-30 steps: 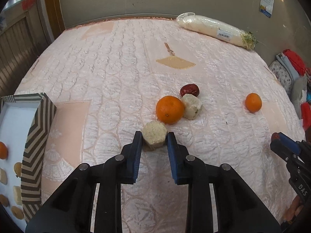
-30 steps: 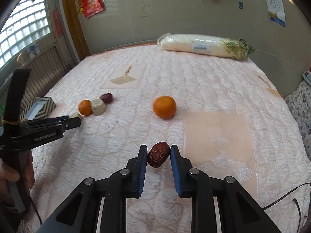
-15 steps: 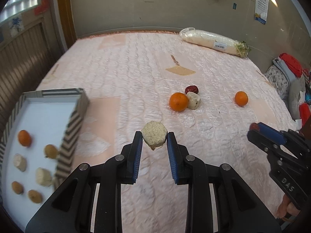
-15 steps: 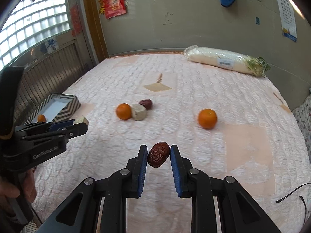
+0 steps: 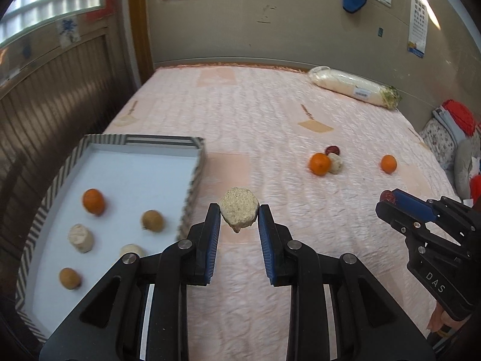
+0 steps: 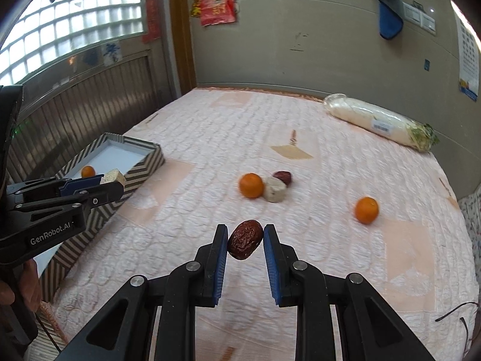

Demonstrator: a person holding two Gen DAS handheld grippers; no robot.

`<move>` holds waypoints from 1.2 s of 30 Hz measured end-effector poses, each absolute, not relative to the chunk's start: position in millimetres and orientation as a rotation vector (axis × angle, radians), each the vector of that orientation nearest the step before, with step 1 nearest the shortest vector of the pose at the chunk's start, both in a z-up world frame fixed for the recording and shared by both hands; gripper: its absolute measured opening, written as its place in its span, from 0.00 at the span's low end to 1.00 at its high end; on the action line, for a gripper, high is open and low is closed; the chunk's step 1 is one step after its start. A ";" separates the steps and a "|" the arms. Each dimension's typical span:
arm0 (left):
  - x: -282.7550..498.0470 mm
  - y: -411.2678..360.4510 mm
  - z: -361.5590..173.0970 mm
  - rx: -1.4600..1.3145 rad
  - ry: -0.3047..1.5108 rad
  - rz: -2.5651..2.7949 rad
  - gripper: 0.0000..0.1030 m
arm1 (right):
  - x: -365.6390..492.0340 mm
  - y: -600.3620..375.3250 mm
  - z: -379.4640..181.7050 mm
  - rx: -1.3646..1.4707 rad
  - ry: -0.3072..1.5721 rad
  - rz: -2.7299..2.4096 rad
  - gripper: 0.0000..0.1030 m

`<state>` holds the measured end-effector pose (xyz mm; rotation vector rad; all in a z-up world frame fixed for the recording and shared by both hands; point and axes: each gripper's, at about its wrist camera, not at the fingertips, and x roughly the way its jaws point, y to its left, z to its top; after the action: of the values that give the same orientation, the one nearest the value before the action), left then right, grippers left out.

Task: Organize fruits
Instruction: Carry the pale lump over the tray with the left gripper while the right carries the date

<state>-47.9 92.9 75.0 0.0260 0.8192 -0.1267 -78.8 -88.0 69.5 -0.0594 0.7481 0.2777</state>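
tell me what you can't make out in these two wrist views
- Tray, left wrist view: its near corner is hidden by the left gripper; the pieces inside are motion-blurred.
- Tray interior, right wrist view: mostly hidden behind the left gripper and the tray's own wall.
- Dried date in the right gripper, left wrist view: only a sliver shows past the fingers.

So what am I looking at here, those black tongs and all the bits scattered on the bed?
No robot: a person holds a two-finger gripper in each hand, each carrying a camera that looks along its fingers. The left gripper is shut on a beige chunk; the right gripper is shut on a wrinkled red date. On the pink quilt lie two oranges, another beige piece and a second date. The striped tray already holds several fruits.
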 end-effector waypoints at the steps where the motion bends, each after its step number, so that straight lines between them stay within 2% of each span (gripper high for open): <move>1: -49.3 100.2 75.7 0.019 0.817 -0.115 0.24 | -79.1 -83.3 69.9 -0.066 0.747 0.284 0.23; 25: -71.9 241.7 67.1 -0.088 0.820 0.125 0.24 | -63.6 66.5 77.9 -0.255 0.725 0.503 0.23; 36: -67.6 256.8 52.5 -0.103 0.859 0.143 0.24 | -54.2 113.2 63.7 -0.261 0.770 0.638 0.23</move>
<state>-67.6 256.8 52.5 -0.1029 0.8590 0.1429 -54.2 113.2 63.7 -0.2613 0.7702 0.6380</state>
